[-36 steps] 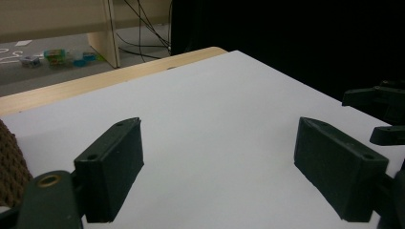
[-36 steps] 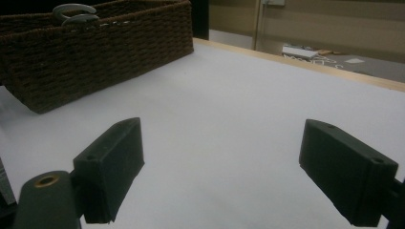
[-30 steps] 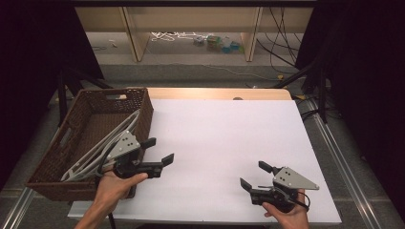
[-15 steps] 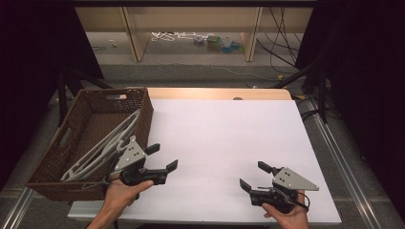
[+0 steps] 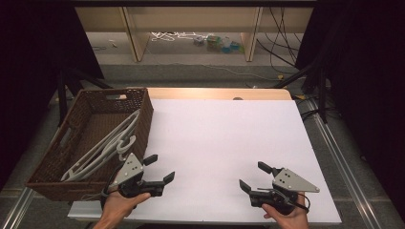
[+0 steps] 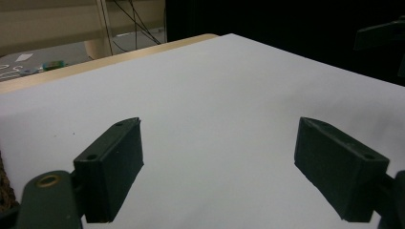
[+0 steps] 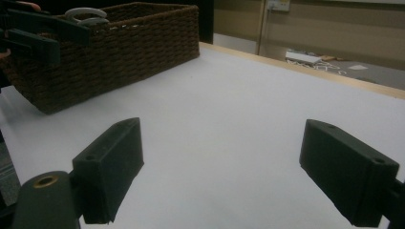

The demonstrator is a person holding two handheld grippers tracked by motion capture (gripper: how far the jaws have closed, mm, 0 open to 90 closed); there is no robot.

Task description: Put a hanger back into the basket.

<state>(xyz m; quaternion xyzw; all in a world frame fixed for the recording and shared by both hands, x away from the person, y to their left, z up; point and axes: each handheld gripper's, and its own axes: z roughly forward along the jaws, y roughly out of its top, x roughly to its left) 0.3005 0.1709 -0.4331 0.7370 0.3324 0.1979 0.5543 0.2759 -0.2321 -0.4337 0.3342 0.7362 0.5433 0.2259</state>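
Note:
A brown wicker basket point(image 5: 56, 181) stands at the table's left edge and holds several white clothes hangers point(image 5: 110, 143). My left gripper point(image 5: 159, 169) hovers open just right of the basket's near corner, nothing between its jaws; its own view shows only white table beyond them point(image 6: 219, 157). My right gripper point(image 5: 255, 177) is open and empty near the front right of the table, pointing left. In the right gripper view point(image 7: 224, 167) the basket point(image 7: 119, 43) lies ahead on the left, with a hanger hook point(image 7: 88, 14) above its rim and the left gripper point(image 7: 43, 31) in front of it.
A white sheet point(image 5: 224, 138) covers the table, with a wooden strip point(image 5: 215, 93) along its far edge. Beyond the table stands a low shelf point(image 5: 191, 28) with cables and small items on the floor. Dark stands flank both sides.
My left gripper has drawn back toward the front edge and shifted slightly right, away from the basket. The right gripper has stayed put.

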